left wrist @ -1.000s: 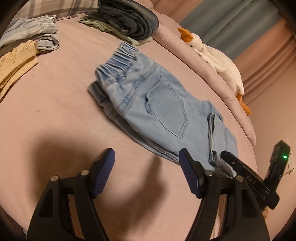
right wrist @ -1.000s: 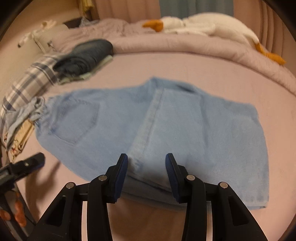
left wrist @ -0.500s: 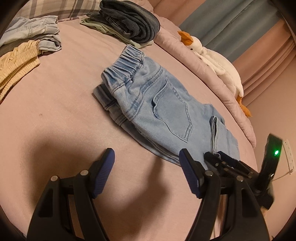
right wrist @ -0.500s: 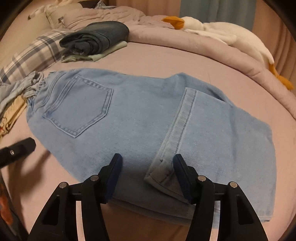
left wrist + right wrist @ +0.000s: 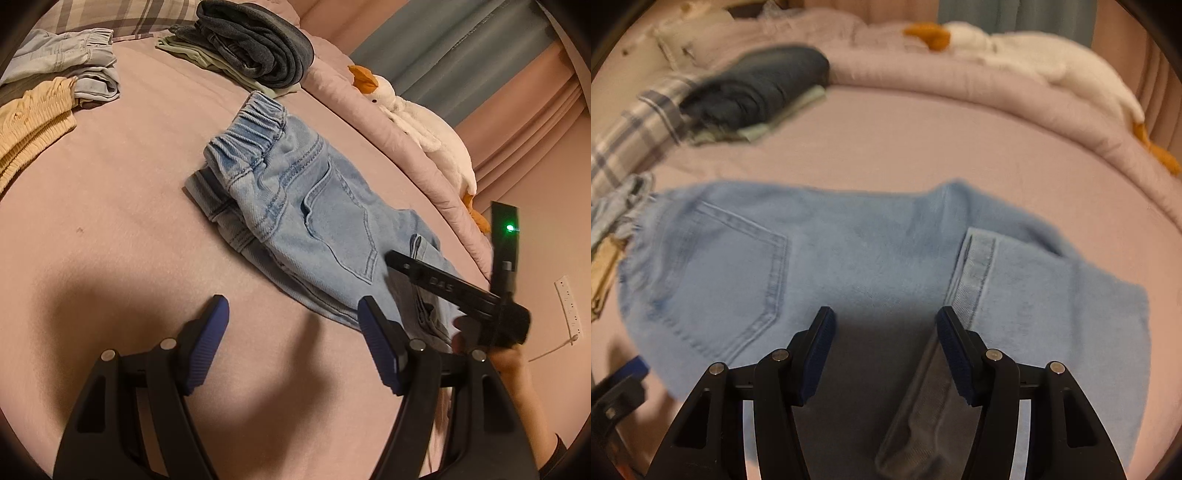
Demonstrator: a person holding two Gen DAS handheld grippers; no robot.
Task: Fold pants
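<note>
Light blue jeans [image 5: 314, 206] lie flat on the pink bed, elastic waistband toward the far left, back pocket up. One leg is folded over, and its hem [image 5: 979, 258] runs under my right gripper's right finger. My right gripper [image 5: 886, 317] hovers just above the denim [image 5: 831, 251] with its jaws apart and only flat cloth below the gap. In the left wrist view the right gripper [image 5: 443, 284] reaches over the leg end, held by a hand. My left gripper [image 5: 291, 306] is open above bare sheet, just short of the jeans' near edge.
A stack of dark folded jeans [image 5: 255, 40] sits at the back of the bed. A yellow garment [image 5: 29, 125] and pale blue clothes [image 5: 62, 59] lie at the left. A plush goose [image 5: 417, 122] rests on the rolled quilt along the right edge.
The right gripper's jaws have spread wider and let the hem go. It has slid leftward over the jeans, so the hem now lies under its right finger. The left gripper barely moved.
</note>
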